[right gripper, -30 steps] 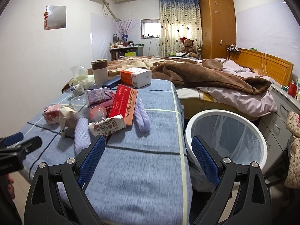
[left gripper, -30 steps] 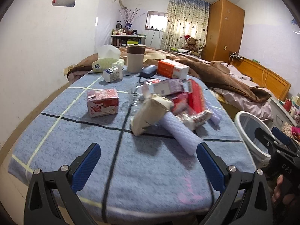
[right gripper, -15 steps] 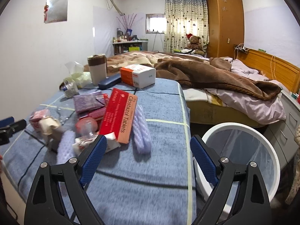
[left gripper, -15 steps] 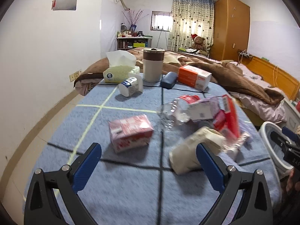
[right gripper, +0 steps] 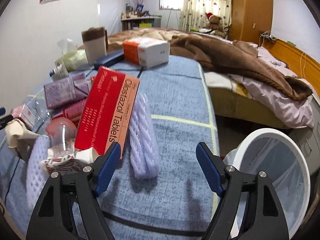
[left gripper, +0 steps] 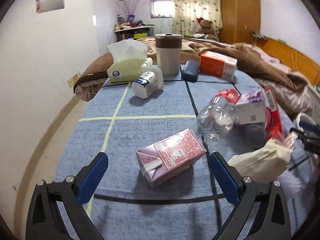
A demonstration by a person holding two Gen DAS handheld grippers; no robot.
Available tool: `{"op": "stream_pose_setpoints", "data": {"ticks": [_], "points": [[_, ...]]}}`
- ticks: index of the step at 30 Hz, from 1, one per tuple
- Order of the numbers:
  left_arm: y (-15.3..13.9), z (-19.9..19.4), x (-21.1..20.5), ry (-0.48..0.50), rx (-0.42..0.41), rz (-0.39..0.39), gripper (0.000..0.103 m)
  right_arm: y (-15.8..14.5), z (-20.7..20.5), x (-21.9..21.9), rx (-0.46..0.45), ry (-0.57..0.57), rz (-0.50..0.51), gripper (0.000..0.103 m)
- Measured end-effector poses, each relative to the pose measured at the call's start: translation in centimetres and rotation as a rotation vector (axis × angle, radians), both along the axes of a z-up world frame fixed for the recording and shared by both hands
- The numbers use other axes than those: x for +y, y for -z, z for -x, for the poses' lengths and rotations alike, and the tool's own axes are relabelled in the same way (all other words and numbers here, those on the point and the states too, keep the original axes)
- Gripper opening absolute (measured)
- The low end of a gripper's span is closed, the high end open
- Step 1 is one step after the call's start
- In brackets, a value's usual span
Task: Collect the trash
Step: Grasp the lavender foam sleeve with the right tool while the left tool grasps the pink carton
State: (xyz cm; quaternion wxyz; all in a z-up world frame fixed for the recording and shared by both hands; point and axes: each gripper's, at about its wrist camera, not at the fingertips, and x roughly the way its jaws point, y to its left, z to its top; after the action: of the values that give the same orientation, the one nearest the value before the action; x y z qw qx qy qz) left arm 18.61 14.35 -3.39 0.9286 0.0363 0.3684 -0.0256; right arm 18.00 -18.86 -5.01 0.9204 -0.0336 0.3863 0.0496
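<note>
Lying partly hidden behind the right gripper's (right gripper: pixel 159 156) left finger, the red flat tablet carton (right gripper: pixel 106 112) leans on the litter heap. Those jaws, just narrowing, stand apart around the white foam net sleeve (right gripper: pixel 143 138), untouched. Left gripper (left gripper: pixel 158 167) gapes around the pink milk carton (left gripper: pixel 172 156), both angled downward.

The left hand-held gripper (left gripper: pixel 158 161) has two matte black, angular arms with triangular cut-outs, each tipped with a ribbed blue pad and fastened by pairs of round silver screws near the joints. The right hand-held gripper (right gripper: pixel 158 158) is built the same: black skeletal arms, textured blue fingers (right gripper: pixel 208 168), bright metal screw heads beside each pad. At the far right edge of the left wrist view, the right tool shows as a blurred black frame with a blue tip.
</note>
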Motion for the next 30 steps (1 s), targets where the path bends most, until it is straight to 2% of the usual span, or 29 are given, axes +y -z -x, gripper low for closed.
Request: {"op": "stream_pose_setpoints", "data": {"ticks": [4, 6, 10, 12, 14, 16, 18, 19, 21, 26, 28, 30], "points": [[0.5, -1.3, -0.3, 0.063, 0.039, -0.034, 0.102, 0.2, -1.1, 0.1, 0.036, -0.011, -0.004, 0.078], [0.7, -2.0, -0.1, 0.061, 0.051, -0.050, 0.102, 0.2, -1.5, 0.2, 0.043, -0.013, -0.004, 0.072], [1.4, -2.9, 0.5, 0.054, 0.069, -0.072, 0.102, 0.0, -2.0, 0.6, 0.045, -0.028, 0.004, 0.071], [1.9, -3.3, 1.1, 0.047, 0.093, -0.061, 0.102, 0.0, -2.5, 0.4, 0.058, -0.029, -0.020, 0.070], [2.1, -3.4, 1.6, 0.061, 0.091, -0.027, 0.102, 0.3, -2.9, 0.4, 0.073, -0.030, -0.038, 0.061], [2.4, -3.6, 1.9, 0.065, 0.118, 0.002, 0.090, 0.6, -3.2, 0.5, 0.092, -0.026, -0.040, 0.058], [2.4, -3.5, 1.8, 0.085, 0.120, 0.031, 0.085, 0.9, -3.3, 0.6, 0.104, -0.020, -0.035, 0.056], [2.4, -3.4, 1.7, 0.091, 0.121, 0.037, 0.077, 1.0, -3.3, 0.6, 0.110, -0.019, -0.038, 0.050], [2.4, -3.4, 1.6, 0.093, 0.123, 0.050, 0.070, 1.1, -3.3, 0.7, 0.118, -0.017, -0.037, 0.043], [2.5, -3.6, 2.0, 0.071, 0.131, 0.107, 0.062, 0.8, -3.1, 0.7, 0.103, -0.009, -0.035, 0.038], [2.4, -3.6, 1.8, 0.070, 0.135, 0.106, 0.051, 0.7, -3.1, 0.7, 0.103, -0.011, -0.039, 0.029], [2.4, -3.4, 1.5, 0.065, 0.136, 0.108, 0.042, 0.7, -3.0, 0.7, 0.100, -0.014, -0.041, 0.027]]}}
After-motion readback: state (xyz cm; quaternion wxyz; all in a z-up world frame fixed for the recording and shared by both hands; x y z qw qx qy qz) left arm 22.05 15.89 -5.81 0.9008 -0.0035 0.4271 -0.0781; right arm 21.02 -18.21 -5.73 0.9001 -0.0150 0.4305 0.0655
